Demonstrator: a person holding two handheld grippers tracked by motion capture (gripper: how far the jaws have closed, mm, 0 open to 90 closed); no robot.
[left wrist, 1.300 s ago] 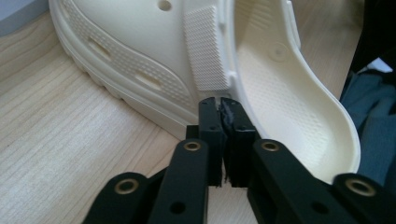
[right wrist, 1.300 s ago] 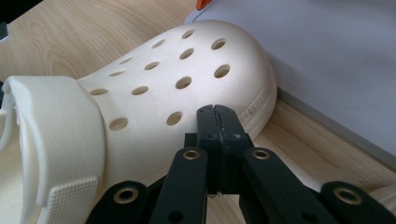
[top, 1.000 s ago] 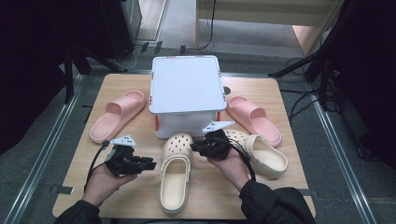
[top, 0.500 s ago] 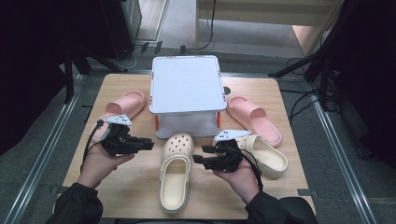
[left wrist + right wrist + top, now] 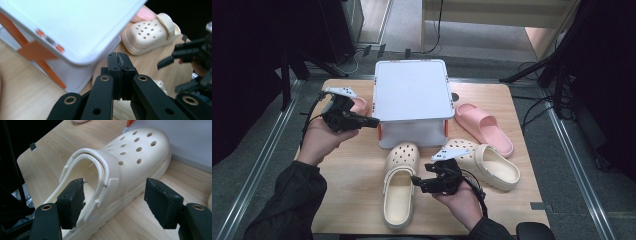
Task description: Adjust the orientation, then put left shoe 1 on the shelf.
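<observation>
My right gripper [image 5: 115, 197], jaws just opened wide, straddles the cream clog's [image 5: 117, 170] side wall on the table, seemingly without touching it. My left gripper [image 5: 119, 60], just closed and empty, hovers beside the white box [image 5: 75, 30].

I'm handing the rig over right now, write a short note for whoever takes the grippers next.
Left gripper: shut, empty, raised beside the left edge of the white lidded box.
Right gripper: jaws have just been opening; they now straddle the side wall of the near cream clog without pressing it.
The second cream clog and a pink slide lie right of the box; another pink slide lies to its left.
Done: nothing boxed, lid on.
Left: probably open the box and load the shoes.
</observation>
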